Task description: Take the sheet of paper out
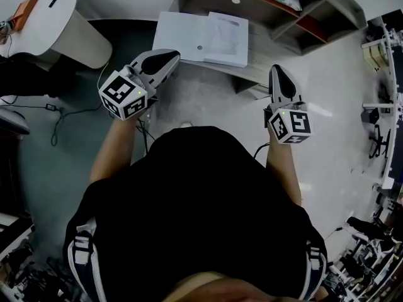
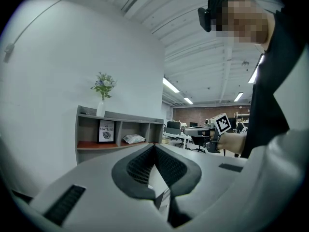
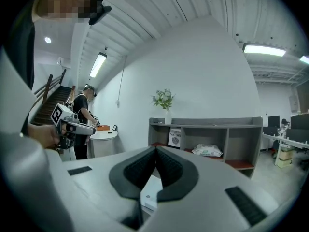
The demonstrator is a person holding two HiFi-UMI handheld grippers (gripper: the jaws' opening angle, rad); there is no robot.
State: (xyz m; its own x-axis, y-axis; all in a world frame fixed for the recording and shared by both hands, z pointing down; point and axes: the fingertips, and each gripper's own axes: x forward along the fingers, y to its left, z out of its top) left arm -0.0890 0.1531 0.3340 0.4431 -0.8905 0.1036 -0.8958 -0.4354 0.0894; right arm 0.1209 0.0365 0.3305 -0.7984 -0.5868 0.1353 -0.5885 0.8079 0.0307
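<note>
A white folder with a sheet of paper (image 1: 203, 38) lies on the low grey desk (image 1: 264, 55) in front of me; a clear sleeve (image 1: 227, 36) covers its right half. My left gripper (image 1: 165, 58) hovers in the air just short of the folder's near left corner, jaws shut and empty. My right gripper (image 1: 281, 74) hangs to the right of the desk, also shut on nothing. In the left gripper view the left gripper (image 2: 154, 147) points level across the room. In the right gripper view a strip of white paper (image 3: 150, 187) shows below the shut right gripper (image 3: 156, 149).
An open shelf unit (image 1: 286, 8) stands behind the desk, holding a packet (image 3: 206, 150) and a framed card (image 3: 175, 137), with a vase of flowers (image 3: 166, 105) on top. A round white table (image 1: 60, 17) stands far left, where another person (image 3: 83, 120) works. Cables (image 1: 60, 115) trail on the floor.
</note>
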